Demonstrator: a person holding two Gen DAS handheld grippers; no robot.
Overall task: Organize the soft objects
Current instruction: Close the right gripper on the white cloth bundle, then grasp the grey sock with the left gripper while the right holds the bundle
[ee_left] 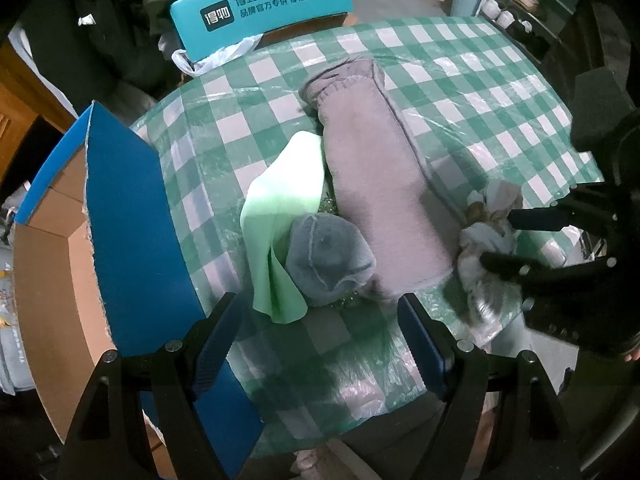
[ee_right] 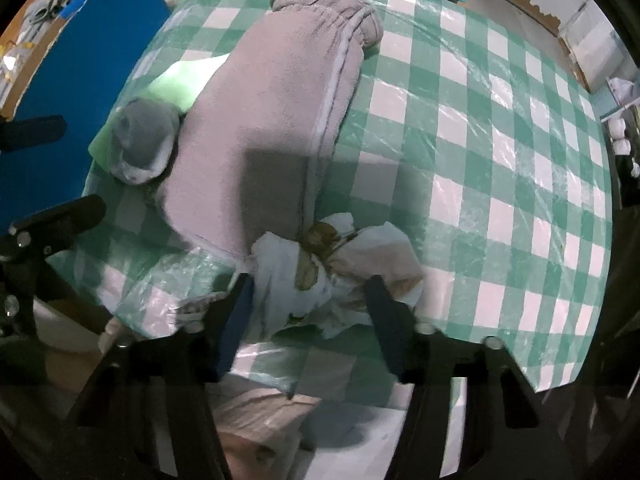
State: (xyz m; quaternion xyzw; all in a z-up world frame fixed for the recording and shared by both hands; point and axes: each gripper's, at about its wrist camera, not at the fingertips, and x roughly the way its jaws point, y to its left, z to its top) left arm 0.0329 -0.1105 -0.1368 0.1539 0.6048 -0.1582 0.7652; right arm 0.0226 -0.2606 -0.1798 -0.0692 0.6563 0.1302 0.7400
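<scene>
Nothing looks put away yet: the pink blanket (ee_left: 380, 184), grey hat (ee_left: 326, 258) and green cloth (ee_left: 280, 216) lie on the counter (ee_right: 500, 152) beside the blue box (ee_left: 132, 216), the right tongs (ee_right: 310, 292) spread wide around the white toy (ee_right: 320, 264), the left tongs (ee_left: 318, 320) wide and empty

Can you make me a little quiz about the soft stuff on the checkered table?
1. True or false: the grey hat lies partly on the green cloth.
2. Which tool has the white patterned cloth between its fingers? A) left tool B) right tool
3. Fill in: the long folded blanket is coloured ____.

Key: 1 true. 2 B; its fingers sit on both sides of the cloth, still open. 3 pinkish grey.
</scene>
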